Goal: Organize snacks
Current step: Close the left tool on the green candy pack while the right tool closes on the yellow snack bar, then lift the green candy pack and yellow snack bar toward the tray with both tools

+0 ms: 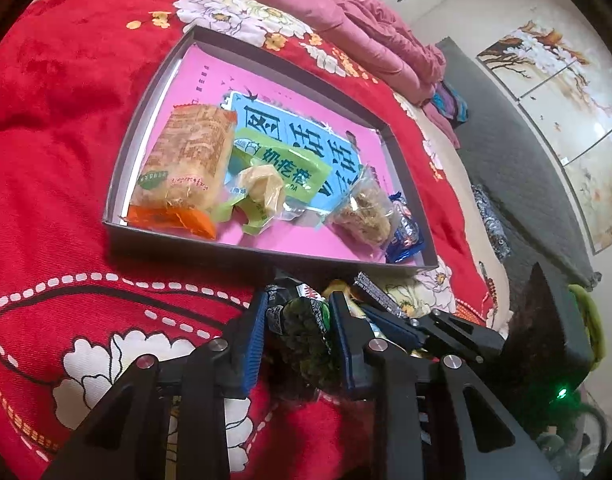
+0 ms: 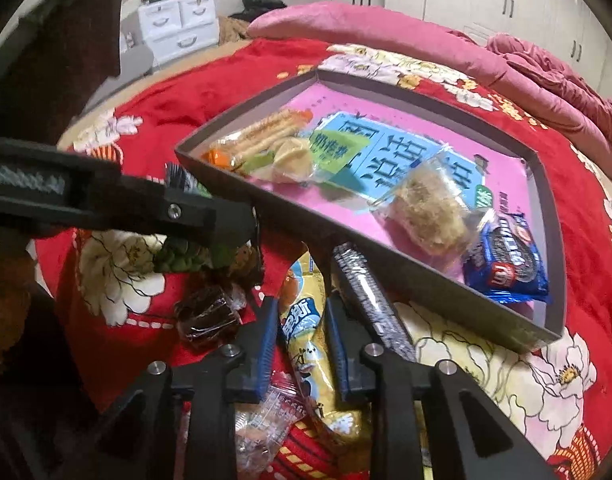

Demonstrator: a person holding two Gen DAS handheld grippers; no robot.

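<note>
On top of the red floral blanket (image 1: 58, 128) lies the shallow grey box (image 1: 146, 104), its pink floor printed with a blue panel. Inside the box, along its near wall, sit an orange-ended cracker pack (image 1: 186, 156), a green-wrapped pastry (image 1: 266, 184), a clear bag of crumbly snack (image 2: 426, 208) and a blue cookie pack (image 2: 502, 256). Just outside that near wall the loose snacks lie heaped on the blanket. The left gripper (image 1: 296, 320) is clamped on a dark green snack packet (image 1: 306, 336) beside the box. The right gripper (image 2: 300, 320) stands narrow around a yellow snack bag (image 2: 306, 344); whether its pads press it I cannot tell. Near the box wall also lie a silver-black stick pack (image 2: 370, 300) and a brown wrapped sweet (image 2: 206, 316).
</note>
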